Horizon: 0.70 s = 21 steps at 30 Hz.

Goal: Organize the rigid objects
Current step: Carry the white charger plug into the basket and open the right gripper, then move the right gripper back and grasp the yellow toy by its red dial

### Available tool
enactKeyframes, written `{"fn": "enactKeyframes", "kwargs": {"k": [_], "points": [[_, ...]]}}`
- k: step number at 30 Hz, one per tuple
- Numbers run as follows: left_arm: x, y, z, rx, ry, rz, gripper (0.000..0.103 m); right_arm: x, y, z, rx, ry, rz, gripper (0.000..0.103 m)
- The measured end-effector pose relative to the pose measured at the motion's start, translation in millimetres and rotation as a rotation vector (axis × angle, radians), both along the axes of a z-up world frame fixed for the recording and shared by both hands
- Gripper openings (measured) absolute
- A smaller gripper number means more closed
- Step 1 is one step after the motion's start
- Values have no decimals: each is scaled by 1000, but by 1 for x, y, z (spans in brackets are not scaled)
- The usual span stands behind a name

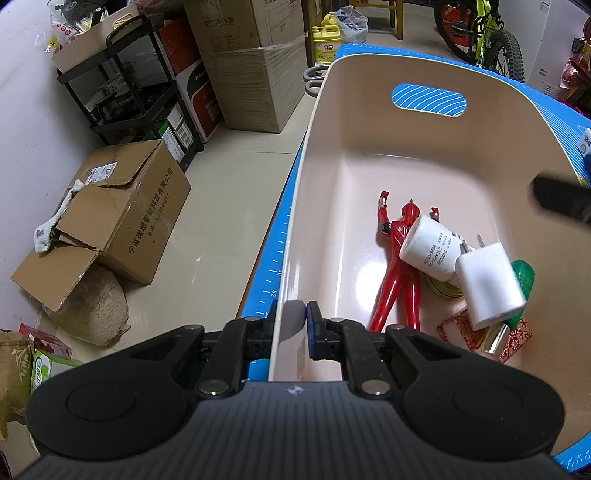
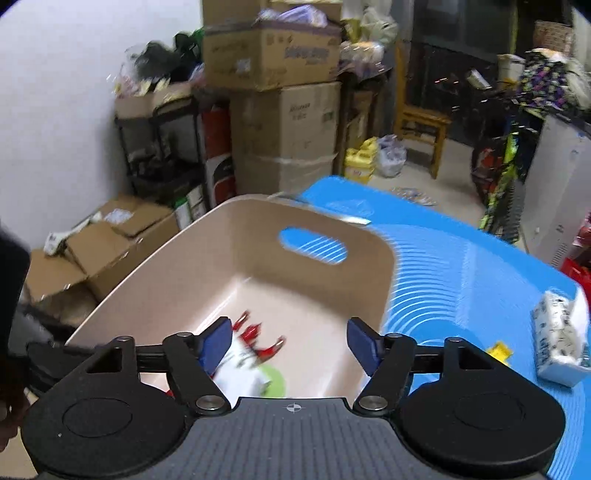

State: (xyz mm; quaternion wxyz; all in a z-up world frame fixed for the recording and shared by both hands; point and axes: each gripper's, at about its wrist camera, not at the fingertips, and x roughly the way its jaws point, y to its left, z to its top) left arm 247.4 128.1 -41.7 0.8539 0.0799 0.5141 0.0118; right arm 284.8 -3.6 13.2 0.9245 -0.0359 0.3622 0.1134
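A beige plastic bin (image 1: pixel 369 122) stands on a blue mat (image 1: pixel 269 266). My left gripper (image 1: pixel 293 321) is shut on the bin's near left rim. Inside lie a red toy figure (image 1: pixel 397 254), a white bottle (image 1: pixel 430 247), a white charger plug (image 1: pixel 489 288), a green-handled tool (image 1: pixel 522 277) and a red patterned box (image 1: pixel 517 339). My right gripper (image 2: pixel 291 343) is open and empty above the bin (image 2: pixel 332 221), over the blurred red figure (image 2: pixel 258 339) and a white object (image 2: pixel 240 373).
A tissue pack (image 2: pixel 561 343) and a small yellow piece (image 2: pixel 500 350) lie on the mat (image 2: pixel 461 266) right of the bin. Cardboard boxes (image 1: pixel 122 210), a black shelf (image 1: pixel 122 92), a chair (image 2: pixel 421 125) and a bicycle (image 1: pixel 480 33) stand around the table.
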Motion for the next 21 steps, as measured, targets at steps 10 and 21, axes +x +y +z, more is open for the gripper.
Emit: {"fn": "enactKeyframes", "kwargs": {"k": [10,21], "points": [[-1,2,1,1,1,3,15,15,-68,12,15,-39,-160,79],[-1,4,1,3,2,4,15,38,-135,-28,-37,8,-331,79]]}}
